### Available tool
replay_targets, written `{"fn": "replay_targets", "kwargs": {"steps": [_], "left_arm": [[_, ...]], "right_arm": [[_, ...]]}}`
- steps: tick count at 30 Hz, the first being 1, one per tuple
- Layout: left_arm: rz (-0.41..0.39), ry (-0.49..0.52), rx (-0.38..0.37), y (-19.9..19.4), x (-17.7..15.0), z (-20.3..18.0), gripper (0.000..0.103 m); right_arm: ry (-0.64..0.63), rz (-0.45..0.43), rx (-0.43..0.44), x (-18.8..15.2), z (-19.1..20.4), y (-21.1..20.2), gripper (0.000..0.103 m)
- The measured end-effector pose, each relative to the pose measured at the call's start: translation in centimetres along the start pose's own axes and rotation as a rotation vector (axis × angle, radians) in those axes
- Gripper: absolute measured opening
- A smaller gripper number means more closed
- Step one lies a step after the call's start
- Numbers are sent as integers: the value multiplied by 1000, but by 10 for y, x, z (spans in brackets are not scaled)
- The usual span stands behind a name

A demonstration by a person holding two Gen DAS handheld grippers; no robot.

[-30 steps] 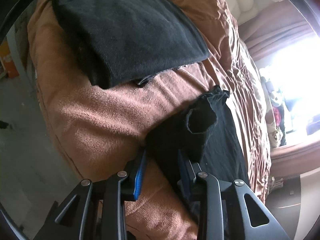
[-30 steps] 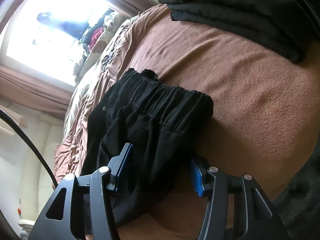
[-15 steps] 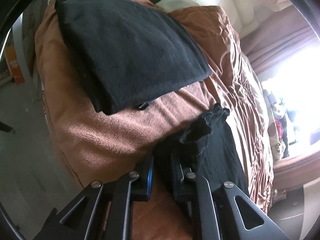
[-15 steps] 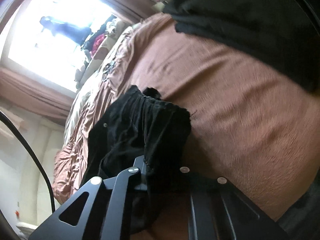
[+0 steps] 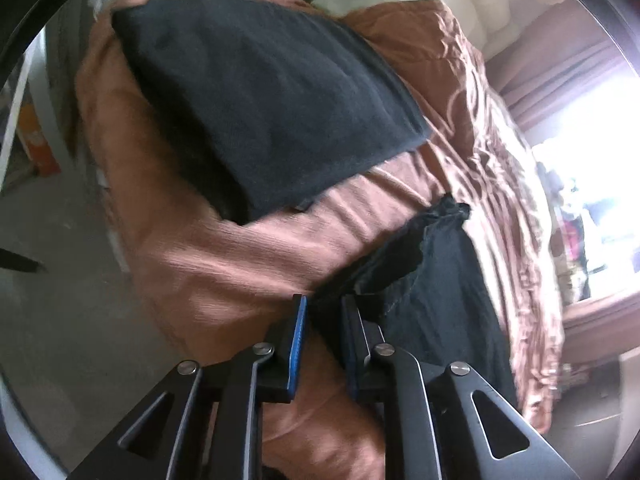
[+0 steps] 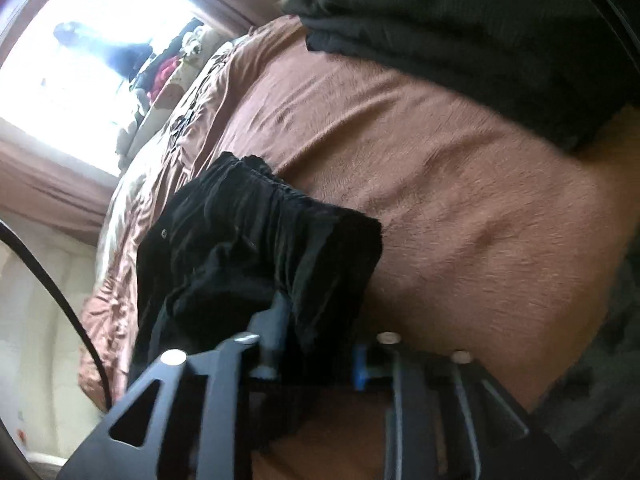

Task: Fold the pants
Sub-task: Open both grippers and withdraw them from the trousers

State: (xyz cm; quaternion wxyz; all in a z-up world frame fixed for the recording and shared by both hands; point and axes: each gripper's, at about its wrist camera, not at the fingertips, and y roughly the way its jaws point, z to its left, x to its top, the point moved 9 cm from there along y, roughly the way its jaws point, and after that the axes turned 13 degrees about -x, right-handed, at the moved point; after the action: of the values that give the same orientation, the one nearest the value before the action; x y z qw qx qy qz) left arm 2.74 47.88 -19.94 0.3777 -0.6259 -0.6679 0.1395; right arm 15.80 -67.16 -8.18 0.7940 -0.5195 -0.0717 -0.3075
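Black pants point(image 5: 444, 292) lie on a brown blanket point(image 5: 248, 256) on a bed. My left gripper point(image 5: 325, 320) is shut on a leg-hem edge of the pants, with black cloth pinched between its blue pads. My right gripper point(image 6: 316, 344) is shut on the pants point(image 6: 248, 248) near the gathered elastic waistband point(image 6: 288, 196), and the cloth bunches up over its fingers. Most of the pants trail away below and behind both grippers, partly hidden.
A folded black garment point(image 5: 264, 108) lies on the blanket further up the bed; it also shows in the right wrist view point(image 6: 460, 28). The bed edge and grey floor point(image 5: 56, 280) are to the left. A bright window point(image 6: 80, 48) with clutter on its sill lies beyond.
Both grippers were open around the pants a second ago and have closed on the cloth. The cloth has been lifted and bunched slightly, and both views have shifted a little.
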Motion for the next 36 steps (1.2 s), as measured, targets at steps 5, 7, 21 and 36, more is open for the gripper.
{"fn": "replay_targets", "kwargs": {"steps": [5,7,21,36], "left_arm": [[13,65,37,-15,-8,-8,58],[3,127,52,-23,-12,-20,70],[171,498,27,-25,-76,-104,102],[180,793,-45,-33,-137,-189,102]], "right_arm": [[-122,-75,-87,-6,5,-33,57],[-195,-99,-138,-14,16,-44,58],[-473,-188,-179,-44,103,-77,80],[-647,-250,-75,-79,148,-104,80]]}}
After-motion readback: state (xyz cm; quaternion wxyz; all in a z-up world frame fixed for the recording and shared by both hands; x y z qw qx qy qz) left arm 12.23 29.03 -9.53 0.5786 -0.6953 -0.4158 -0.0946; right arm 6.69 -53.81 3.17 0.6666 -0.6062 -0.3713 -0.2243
